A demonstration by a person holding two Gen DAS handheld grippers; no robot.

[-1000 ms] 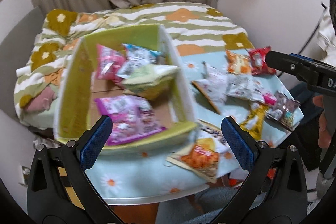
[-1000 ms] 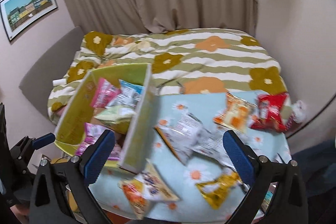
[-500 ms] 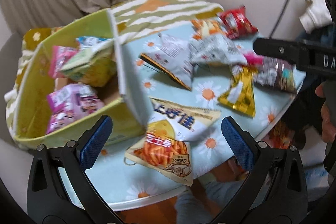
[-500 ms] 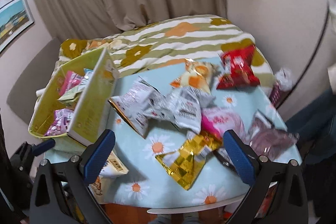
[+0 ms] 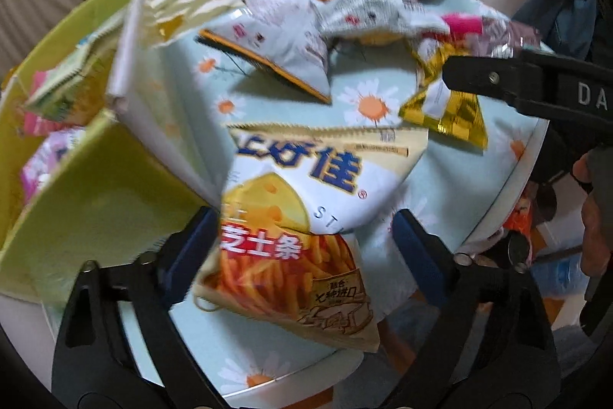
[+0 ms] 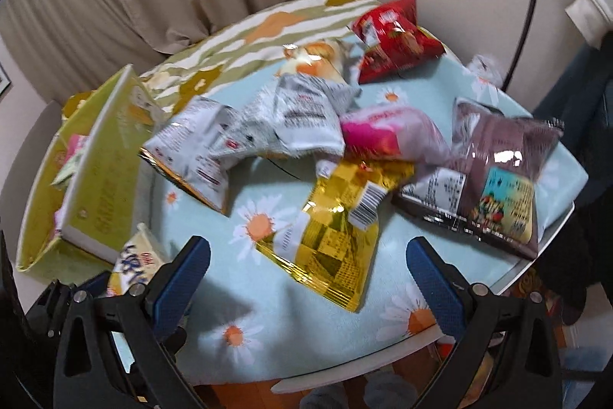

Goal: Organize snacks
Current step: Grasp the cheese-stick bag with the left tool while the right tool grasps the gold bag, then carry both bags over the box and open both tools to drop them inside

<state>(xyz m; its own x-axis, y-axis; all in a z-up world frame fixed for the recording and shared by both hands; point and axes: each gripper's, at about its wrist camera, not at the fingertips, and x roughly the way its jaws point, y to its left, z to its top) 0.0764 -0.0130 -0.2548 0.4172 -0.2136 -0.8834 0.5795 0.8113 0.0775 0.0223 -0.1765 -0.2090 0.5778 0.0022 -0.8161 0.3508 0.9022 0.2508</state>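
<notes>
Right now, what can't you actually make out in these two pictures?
- Green box contents: left view, blurred, cut by its wall.
- Cheese-stick bag: right view, mostly behind the claw's arm.
- Left claw on the bag: contact unclear.
- Gold bag: left view, partly behind the right claw.

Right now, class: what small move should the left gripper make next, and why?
Probably finish closing on the cheese-stick bag. The left gripper straddles it, jaws just narrowing, one pad not yet touching, and the green box beside it already holds snacks.
</notes>
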